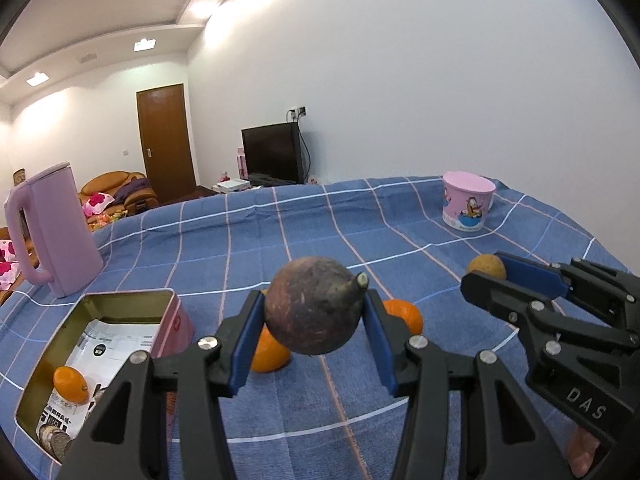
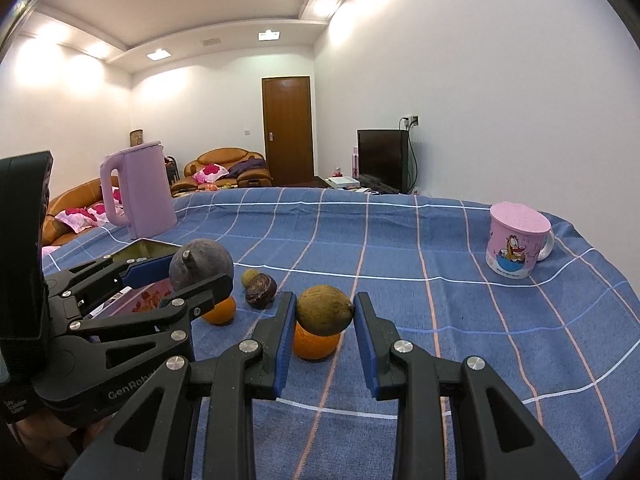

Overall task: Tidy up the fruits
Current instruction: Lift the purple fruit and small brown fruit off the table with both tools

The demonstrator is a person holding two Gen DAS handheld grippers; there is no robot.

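My left gripper [image 1: 314, 312] is shut on a dark purple round fruit with a stem [image 1: 314, 306] and holds it above the blue checked cloth; it also shows in the right wrist view [image 2: 200, 266]. My right gripper [image 2: 325, 314] is shut on a brownish-yellow lemon-like fruit [image 2: 325, 310], seen from the left wrist too [image 1: 486, 266]. Two oranges [image 1: 268, 352] [image 1: 404, 314] lie on the cloth under the grippers. An open pink tin box [image 1: 100, 308] at the left holds a small orange [image 1: 71, 384] and a paper.
A lilac kettle [image 1: 60, 232] stands at the far left. A pink lidded cartoon mug [image 2: 518, 242] stands at the far right. A dark passion fruit [image 2: 261, 291] and a small brownish fruit [image 2: 250, 276] lie near the tin. The table [image 2: 400, 240] has a blue checked cloth.
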